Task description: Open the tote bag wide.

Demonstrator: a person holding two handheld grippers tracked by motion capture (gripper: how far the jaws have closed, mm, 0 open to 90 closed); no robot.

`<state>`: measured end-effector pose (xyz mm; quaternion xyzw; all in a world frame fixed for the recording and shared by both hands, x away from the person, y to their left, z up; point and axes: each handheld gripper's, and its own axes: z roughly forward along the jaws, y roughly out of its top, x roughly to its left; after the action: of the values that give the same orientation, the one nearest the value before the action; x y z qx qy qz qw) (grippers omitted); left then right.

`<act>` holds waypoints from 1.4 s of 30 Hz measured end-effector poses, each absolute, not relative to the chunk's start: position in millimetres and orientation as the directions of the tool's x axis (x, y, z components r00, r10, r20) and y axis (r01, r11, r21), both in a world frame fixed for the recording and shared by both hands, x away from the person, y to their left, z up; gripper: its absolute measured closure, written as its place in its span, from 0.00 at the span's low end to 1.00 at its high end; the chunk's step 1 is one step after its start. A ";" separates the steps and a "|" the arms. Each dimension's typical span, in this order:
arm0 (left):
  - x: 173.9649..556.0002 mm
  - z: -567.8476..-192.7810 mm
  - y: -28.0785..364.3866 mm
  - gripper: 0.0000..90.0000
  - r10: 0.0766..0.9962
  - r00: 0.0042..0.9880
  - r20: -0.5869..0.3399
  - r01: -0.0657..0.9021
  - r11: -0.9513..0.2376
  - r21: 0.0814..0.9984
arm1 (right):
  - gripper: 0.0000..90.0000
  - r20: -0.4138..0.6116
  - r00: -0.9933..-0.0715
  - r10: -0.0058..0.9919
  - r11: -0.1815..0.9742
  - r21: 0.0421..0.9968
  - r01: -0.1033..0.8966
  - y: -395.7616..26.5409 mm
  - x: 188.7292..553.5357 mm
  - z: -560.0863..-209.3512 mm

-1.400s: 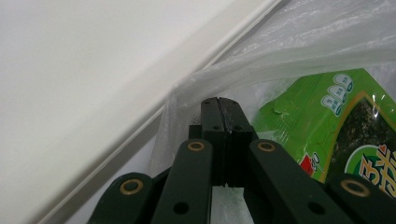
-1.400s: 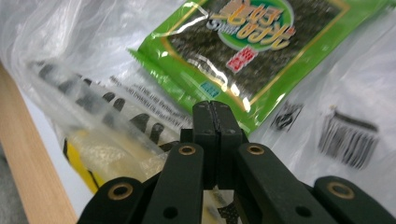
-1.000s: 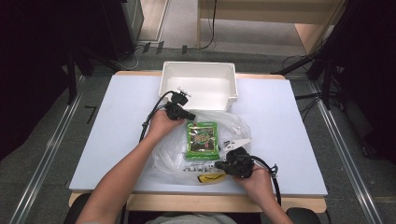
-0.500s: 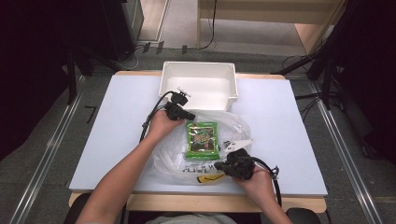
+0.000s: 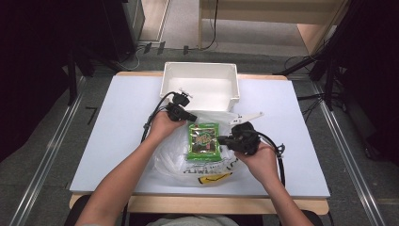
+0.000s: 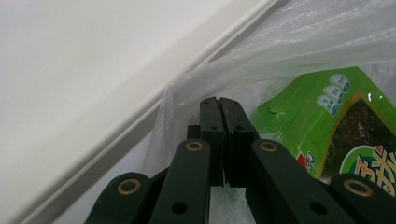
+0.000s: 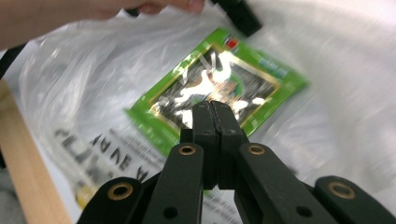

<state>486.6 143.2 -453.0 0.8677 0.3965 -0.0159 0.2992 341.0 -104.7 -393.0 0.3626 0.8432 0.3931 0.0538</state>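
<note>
Left gripper (image 6: 218, 105) pinches the plastic bag's (image 6: 299, 51) edge, its view reveals; right gripper (image 7: 211, 108) hovers clenched, empty.

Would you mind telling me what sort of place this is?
Probably a lab recording station: a white table on a grey floor, cables trailing behind, and a cabled gripper in each hand over a plastic bag.

One camera looks down from overhead on the tabletop (image 5: 117, 136); two ride close on the tongs, both sharing the green packet (image 5: 203, 141).
</note>
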 end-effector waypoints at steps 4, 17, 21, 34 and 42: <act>486.6 -453.6 143.8 1.00 0.674 0.685 -0.276 0.700 -0.504 0.507 | 1.00 0.182 -0.729 0.660 0.426 0.709 0.562 -105.7 356.4 -382.7; 485.8 -455.4 145.8 0.99 0.675 0.685 -0.276 0.696 -0.492 0.523 | 1.00 0.127 -0.647 0.752 0.396 0.698 0.597 -116.9 407.8 -399.6; 485.1 -456.0 146.4 0.99 0.672 0.688 -0.274 0.691 -0.492 0.530 | 1.00 0.131 -0.618 0.775 0.367 0.703 0.609 -124.3 415.9 -414.0; 483.0 -457.7 147.3 0.99 0.669 0.693 -0.267 0.680 -0.485 0.550 | 1.00 0.169 -0.535 0.828 0.305 0.664 0.682 -143.8 431.7 -453.3; 481.8 -459.7 148.7 0.99 0.666 0.695 -0.269 0.673 -0.473 0.568 | 1.00 0.162 -0.526 0.835 0.302 0.664 0.684 -142.4 438.6 -466.6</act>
<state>481.8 148.7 -459.7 0.8582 0.3902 -0.0052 0.3334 438.6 -142.4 -466.6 0.4747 0.7998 0.3514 0.1075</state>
